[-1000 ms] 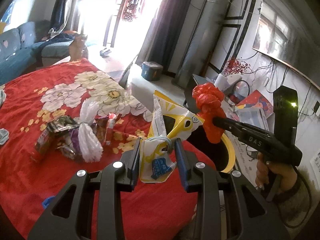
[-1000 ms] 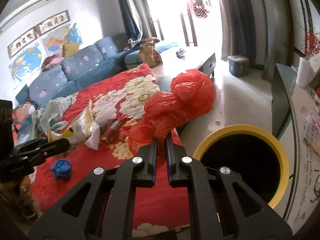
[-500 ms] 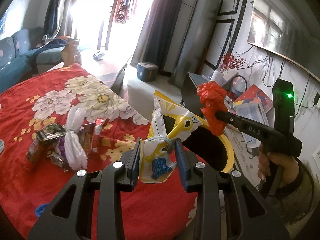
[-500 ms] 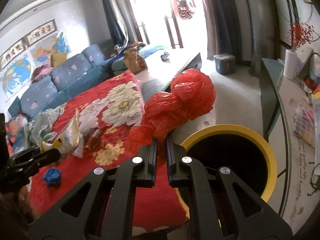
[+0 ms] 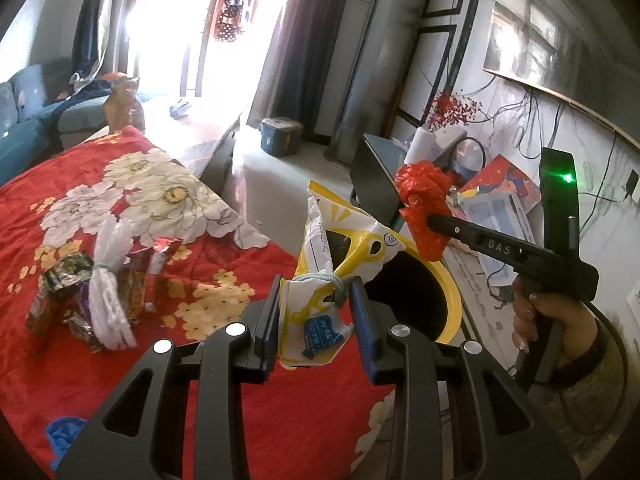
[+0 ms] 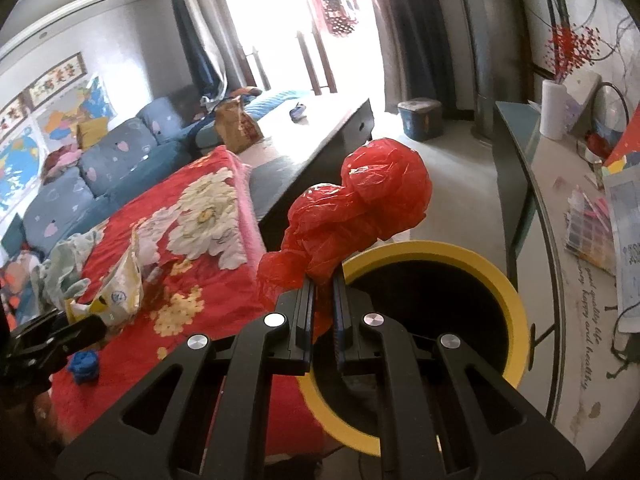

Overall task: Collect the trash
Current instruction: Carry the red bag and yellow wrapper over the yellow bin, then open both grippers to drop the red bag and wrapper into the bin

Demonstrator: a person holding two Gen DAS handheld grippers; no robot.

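Two pieces of trash are up off the bed: our left tongs [image 5: 316, 312] are closed partway onto a crinkled yellow-and-white snack bag [image 5: 328, 276], its neck cinched with a pale elastic band, and our right tongs [image 6: 322, 304] are clamped nearly flat on a wad of thin, glossy red plastic bag [image 6: 360, 216]. Both hang near the round bin [image 6: 500, 280], a black-walled cylinder with a smooth yellow rim that stands on the floor just beside the bed's edge. In the right wrist view the red wad bulges above the rim's near-left side; in the left wrist view the snack bag covers the bin's left part.

Behind us on the bed a red blanket [image 5: 120, 380] with large white and yellow printed flowers carries more litter: a bundle of white fluffy strands [image 5: 108, 288] tied at the middle, shiny foil wrappers [image 5: 60, 280] touching it, and a small blue crumpled lump [image 5: 60, 436] nearer the edge, perhaps cloth, though it is too blurred to say. Beyond the bin, a dark glass-topped bench [image 6: 560, 200] holds a white paper roll [image 6: 556, 108] and scattered papers, well apart from the bin's mouth. A person's hand [image 5: 548, 320] in a knitted sleeve grips the right tool's handle.
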